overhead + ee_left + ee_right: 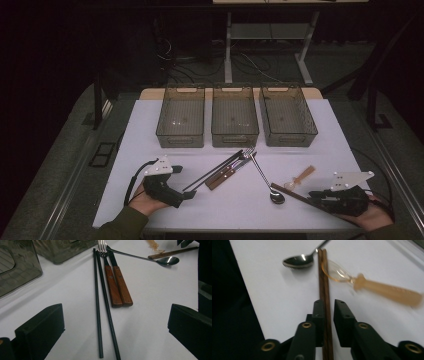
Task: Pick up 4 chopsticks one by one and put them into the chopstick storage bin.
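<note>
Right gripper (327, 307) jaws straddled brown chopsticks (325, 277), grip uncertain, far ends cut off; left gripper (170, 187) released, black chopsticks (102, 307) between.

The left hand-held gripper (188, 192) rests low at the near left of the surface (150, 125), gripped by the person's left hand (145, 200), its jaws spread wide apart and pointing toward the far right. The right hand-held gripper (315, 194) sits at the near right, held in the right hand (372, 216), pointing left, its jaws drawn close together with a narrow gap between them.
</note>
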